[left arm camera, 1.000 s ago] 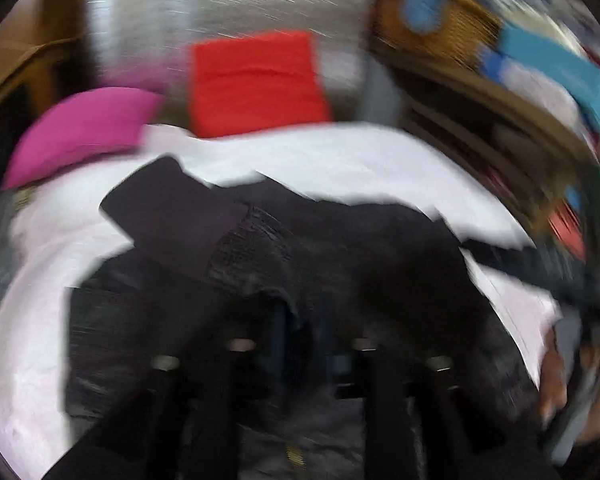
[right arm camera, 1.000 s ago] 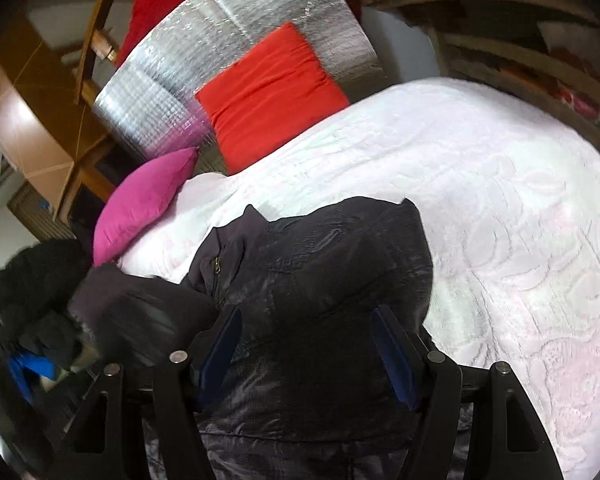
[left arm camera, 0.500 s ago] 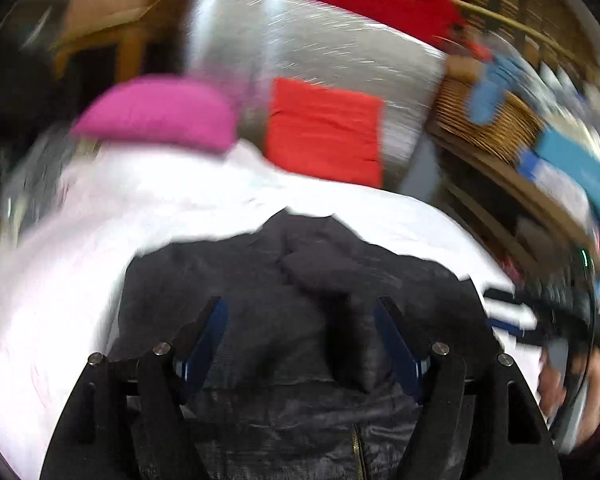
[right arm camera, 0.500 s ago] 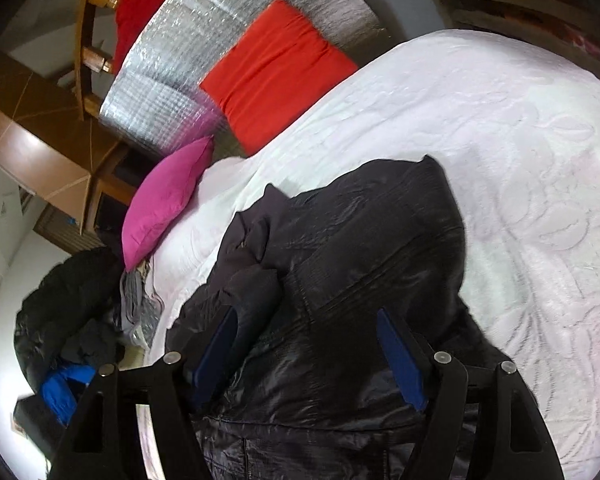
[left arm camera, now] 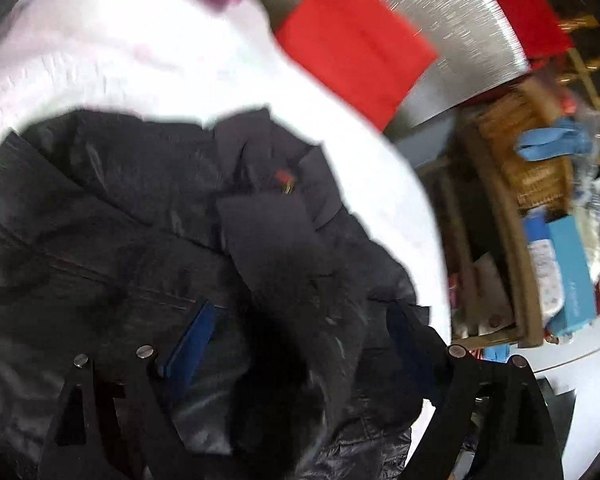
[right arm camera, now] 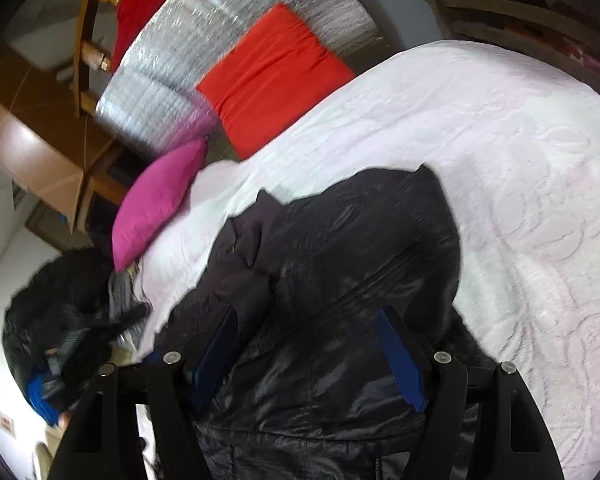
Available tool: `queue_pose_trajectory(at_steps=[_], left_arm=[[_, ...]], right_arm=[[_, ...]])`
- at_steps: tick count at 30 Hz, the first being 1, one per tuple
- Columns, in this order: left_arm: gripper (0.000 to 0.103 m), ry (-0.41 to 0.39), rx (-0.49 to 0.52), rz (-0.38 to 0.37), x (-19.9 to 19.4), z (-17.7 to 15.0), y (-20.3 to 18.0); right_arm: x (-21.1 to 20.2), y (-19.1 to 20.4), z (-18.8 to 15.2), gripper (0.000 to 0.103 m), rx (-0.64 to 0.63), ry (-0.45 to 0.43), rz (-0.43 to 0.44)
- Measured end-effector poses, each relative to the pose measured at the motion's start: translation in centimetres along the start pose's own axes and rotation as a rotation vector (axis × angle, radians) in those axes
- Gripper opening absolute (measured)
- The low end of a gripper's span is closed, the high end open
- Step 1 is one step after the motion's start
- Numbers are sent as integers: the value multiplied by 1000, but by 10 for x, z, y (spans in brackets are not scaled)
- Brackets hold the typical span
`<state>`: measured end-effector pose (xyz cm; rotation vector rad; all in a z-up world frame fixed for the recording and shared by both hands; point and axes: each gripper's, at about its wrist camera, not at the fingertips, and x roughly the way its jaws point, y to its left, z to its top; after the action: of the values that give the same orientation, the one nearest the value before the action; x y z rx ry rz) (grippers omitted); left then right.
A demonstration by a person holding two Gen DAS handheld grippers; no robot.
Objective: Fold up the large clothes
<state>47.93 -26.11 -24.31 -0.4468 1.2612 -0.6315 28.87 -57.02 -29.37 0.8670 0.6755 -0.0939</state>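
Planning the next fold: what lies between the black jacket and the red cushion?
In the right wrist view, only bare white bedspread separates the black jacket from the red cushion; the pink pillow sits off to the side.

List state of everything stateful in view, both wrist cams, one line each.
left gripper: open, fingers either side of bunched fabric
right gripper: open, over the jacket
black jacket: crumpled, partly folded, lying on the bed
white bedspread: spread flat
red cushion: propped against the silver panel
pink pillow: lying at the bed's edge
wicker basket: filled with items
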Motion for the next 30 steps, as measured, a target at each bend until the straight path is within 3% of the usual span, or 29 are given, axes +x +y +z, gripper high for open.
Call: queue_pose_trajectory(at_steps=[1, 3, 4, 5, 6, 11, 13, 15, 16, 17, 20, 23, 27, 30], left_arm=[[84, 10, -3, 10, 7, 1, -2], [49, -40, 49, 44, 10, -3, -15], [44, -55, 88, 64, 11, -4, -23], [31, -78, 150, 86, 10, -7, -34], [27, -103, 232, 104, 7, -15, -51], [27, -139, 546, 109, 5, -70, -109], [34, -115, 655, 101, 5, -97, -122], [62, -56, 751, 58, 2, -128, -126], [68, -49, 767, 52, -5, -136, -124], [74, -55, 771, 46, -11, -141, -120], [74, -102, 758, 25, -37, -150, -96], [74, -187, 654, 81, -64, -134, -58], [74, -350, 421, 301, -98, -89, 6], [74, -375, 236, 363, -113, -64, 55]], right_arm=[[-4, -4, 3, 75, 17, -17, 9], [-11, -8, 8, 75, 29, -40, 12], [-14, -9, 10, 75, 33, -47, 12], [-17, -11, 11, 75, 39, -56, 14], [-20, -14, 13, 75, 46, -62, 17], [-35, -26, 21, 75, 85, -98, 25], [-40, -30, 24, 75, 107, -108, 34], [-44, -34, 24, 75, 123, -106, 47], [-45, -35, 25, 75, 128, -102, 52], [-46, -36, 25, 75, 131, -99, 56], [-45, -34, 24, 75, 121, -76, 55], [-38, -30, 23, 75, 97, -39, 35], [-25, -30, 16, 75, 74, 5, 5], [-9, -24, 11, 75, 29, 52, -62]])
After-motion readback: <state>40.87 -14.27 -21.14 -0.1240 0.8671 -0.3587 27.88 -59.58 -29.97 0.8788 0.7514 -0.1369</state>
